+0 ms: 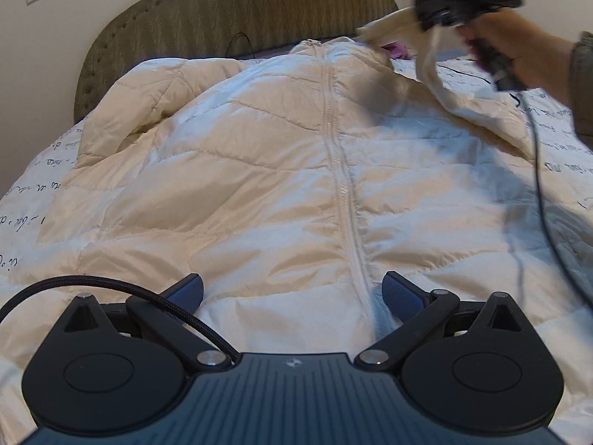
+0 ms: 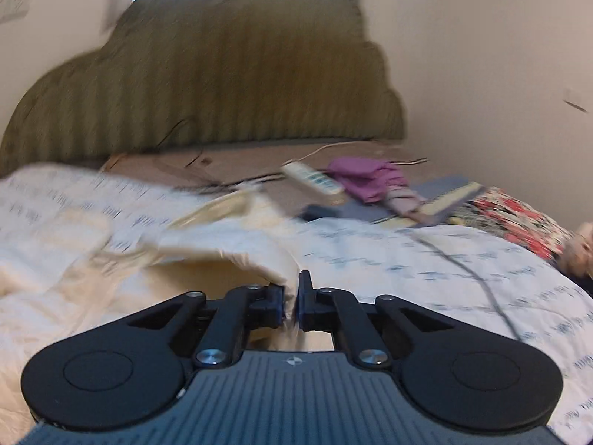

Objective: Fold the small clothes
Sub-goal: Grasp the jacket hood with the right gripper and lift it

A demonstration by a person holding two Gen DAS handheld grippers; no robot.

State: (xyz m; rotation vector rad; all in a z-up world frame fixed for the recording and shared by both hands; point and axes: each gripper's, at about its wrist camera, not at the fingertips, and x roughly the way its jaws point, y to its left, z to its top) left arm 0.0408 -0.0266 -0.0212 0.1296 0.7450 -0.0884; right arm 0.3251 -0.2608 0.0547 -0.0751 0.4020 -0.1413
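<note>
A cream quilted puffer jacket lies front up on the bed, its zipper running down the middle. My left gripper hovers open over the jacket's hem, nothing between its fingers. In the left wrist view a hand holds my right gripper at the upper right, lifting the jacket's right sleeve off the bed. The right wrist view is blurred; there my right gripper is shut on the cream sleeve fabric, which drapes away to the left.
The bed carries a white cover with dark script. An olive padded headboard stands behind. Near it lie a white power strip, a purple garment and a red patterned cloth. A black cable hangs from the right gripper.
</note>
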